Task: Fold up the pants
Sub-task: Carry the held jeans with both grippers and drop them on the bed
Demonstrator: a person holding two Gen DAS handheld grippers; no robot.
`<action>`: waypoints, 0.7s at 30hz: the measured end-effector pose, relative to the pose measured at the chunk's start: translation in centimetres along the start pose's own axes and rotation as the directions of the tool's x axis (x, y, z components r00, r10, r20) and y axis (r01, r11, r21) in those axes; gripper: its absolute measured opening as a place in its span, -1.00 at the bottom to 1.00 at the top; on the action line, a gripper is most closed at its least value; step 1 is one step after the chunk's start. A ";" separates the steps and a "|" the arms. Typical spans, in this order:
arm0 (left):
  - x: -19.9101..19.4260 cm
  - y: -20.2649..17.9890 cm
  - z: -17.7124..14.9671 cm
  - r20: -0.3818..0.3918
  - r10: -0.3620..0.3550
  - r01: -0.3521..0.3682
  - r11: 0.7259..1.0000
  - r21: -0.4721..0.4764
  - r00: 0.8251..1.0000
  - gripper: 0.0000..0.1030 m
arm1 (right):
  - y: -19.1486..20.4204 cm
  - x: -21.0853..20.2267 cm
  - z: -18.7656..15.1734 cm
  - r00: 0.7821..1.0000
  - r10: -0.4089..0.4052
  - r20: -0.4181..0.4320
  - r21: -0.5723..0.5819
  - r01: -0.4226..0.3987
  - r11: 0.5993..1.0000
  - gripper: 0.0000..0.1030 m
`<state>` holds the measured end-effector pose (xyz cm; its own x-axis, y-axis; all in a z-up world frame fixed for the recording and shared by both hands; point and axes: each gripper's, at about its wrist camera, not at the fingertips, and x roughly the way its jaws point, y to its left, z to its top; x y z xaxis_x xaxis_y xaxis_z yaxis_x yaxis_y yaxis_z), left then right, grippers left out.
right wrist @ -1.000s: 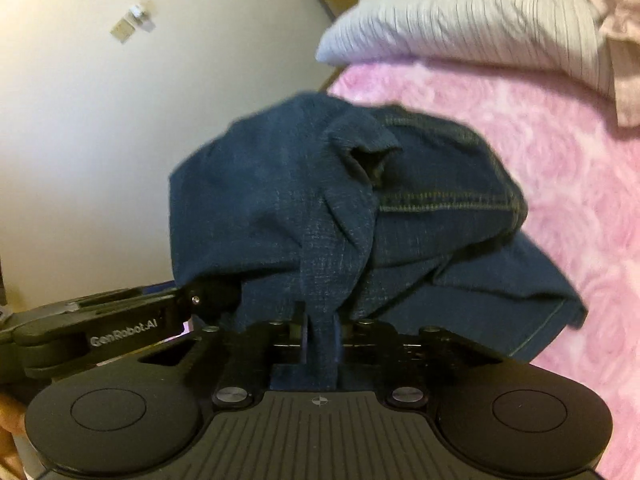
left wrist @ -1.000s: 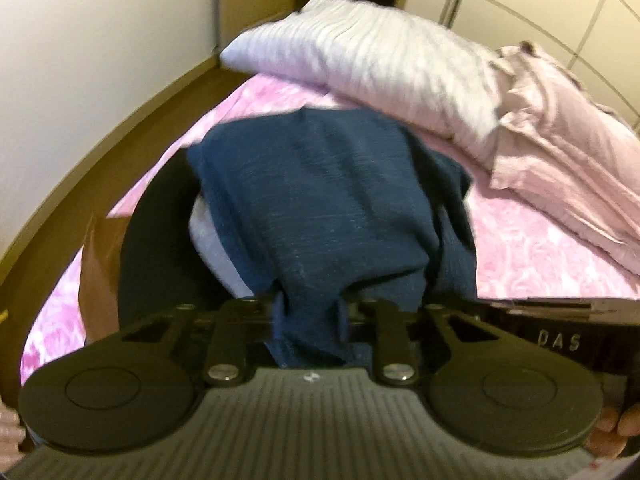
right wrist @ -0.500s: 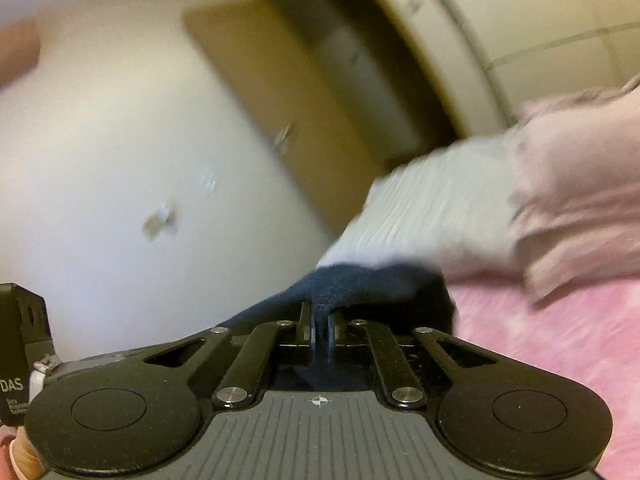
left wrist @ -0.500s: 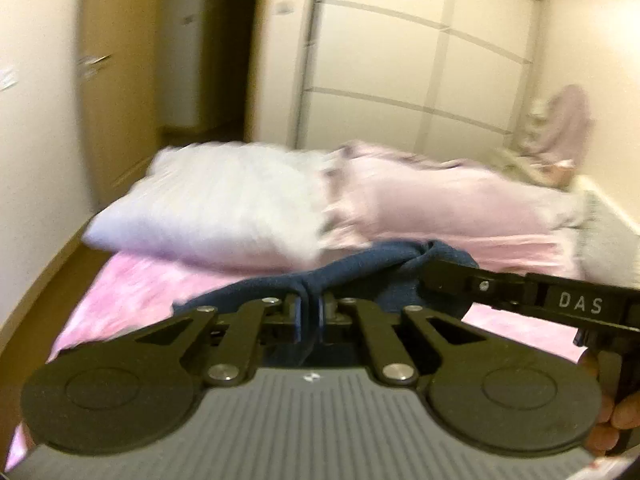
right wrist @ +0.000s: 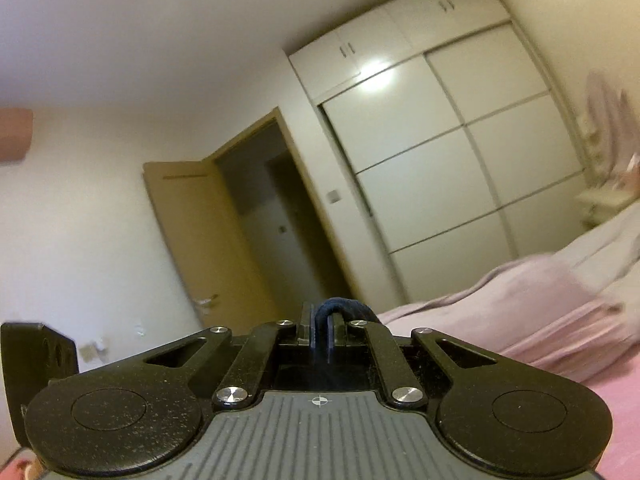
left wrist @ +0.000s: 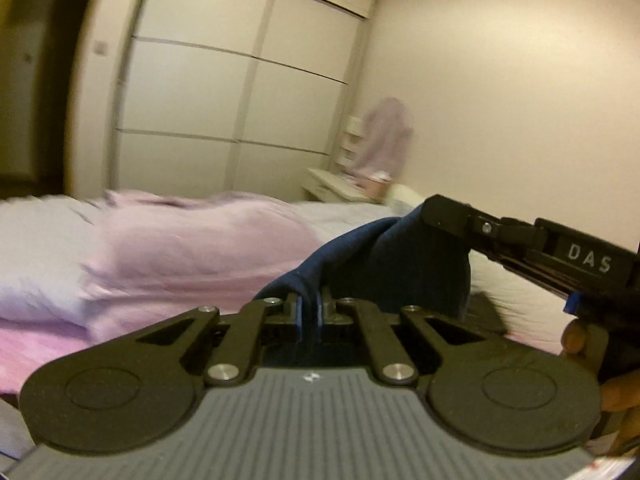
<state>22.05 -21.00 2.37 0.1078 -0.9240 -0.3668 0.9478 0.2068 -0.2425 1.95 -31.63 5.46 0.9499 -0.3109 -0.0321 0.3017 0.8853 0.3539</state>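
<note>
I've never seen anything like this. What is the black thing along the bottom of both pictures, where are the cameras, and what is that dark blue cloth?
There is no robot here. A person holds a hand tool in each hand, each with two pinching fingers and a wide-angle camera looking forward along them. The black shape at the bottom of each picture is the tool itself.

One picture is from the left tool. Its left gripper is shut on a fold of the dark blue pants. The other tool, the right gripper, reaches in from the right, also pinching the pants, with the person's fingers beneath it.

The other picture is from the right tool, which shows the same cloth clamped at its tip. It looks level across the room at a wardrobe and an open door.

Beyond lies a bed with pink bedding. Both pictures are blurred.
</note>
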 end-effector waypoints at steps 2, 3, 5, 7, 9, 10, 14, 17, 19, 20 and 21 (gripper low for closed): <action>1.6 -2.9 -1.7 -0.068 0.001 -0.003 1.000 -0.020 0.998 -0.82 | -1.5 -2.5 0.1 0.998 -0.049 -0.048 -0.064 0.045 0.997 -0.94; 2.6 -4.3 -2.9 -0.129 0.029 -0.033 0.999 -0.027 0.991 -0.64 | -2.5 -3.1 -0.4 0.987 -0.061 -0.150 -0.121 0.043 0.992 -0.70; 4.0 -6.4 -6.3 -0.235 0.084 -0.097 0.994 -0.043 0.968 -0.38 | -4.4 -3.2 -3.0 0.897 -0.128 -0.424 -0.213 0.038 0.976 0.20; 4.9 -7.5 -9.7 -0.348 0.137 -0.166 0.985 -0.055 0.927 -0.37 | -7.7 -4.3 -6.8 0.735 -0.236 -0.636 -0.192 0.146 0.970 0.26; 4.7 -7.8 -13.4 -0.436 0.190 -0.242 0.968 -0.066 0.880 -0.34 | -11.5 -7.9 -10.3 0.654 -0.228 -0.721 -0.102 0.226 0.969 0.26; 4.3 -7.6 -15.1 -0.474 0.209 -0.275 0.959 -0.073 0.855 -0.32 | -12.4 -9.1 -11.1 0.633 -0.226 -0.740 -0.085 0.245 0.966 0.26; 1.8 -9.2 -19.8 -0.582 0.251 -0.374 0.922 -0.099 0.773 -0.23 | -16.0 -12.7 -12.2 0.539 -0.242 -0.806 -0.102 0.276 0.956 0.26; 0.4 -10.2 -20.9 -0.612 0.267 -0.400 0.912 -0.089 0.745 -0.18 | -16.9 -12.0 -11.0 0.539 -0.229 -0.811 -0.087 0.275 0.957 0.26; -0.5 -11.6 -20.5 -0.609 0.274 -0.395 0.916 -0.071 0.744 -0.10 | -16.9 -11.9 -10.7 0.551 -0.232 -0.801 -0.101 0.258 0.961 0.26; -0.4 -11.8 -20.2 -0.607 0.280 -0.393 0.918 -0.058 0.744 -0.08 | -17.1 -11.5 -10.7 0.554 -0.231 -0.800 -0.103 0.252 0.962 0.26; -0.2 -12.1 -20.1 -0.606 0.285 -0.391 0.919 -0.047 0.742 -0.03 | -17.1 -11.5 -10.8 0.553 -0.229 -0.801 -0.101 0.252 0.963 0.26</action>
<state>4.53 -16.83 -12.71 0.1685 -0.4321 -0.8859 0.8147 0.5669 -0.1216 -13.30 -39.48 -10.34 0.5220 -0.0978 -0.8473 0.5377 0.8089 0.2378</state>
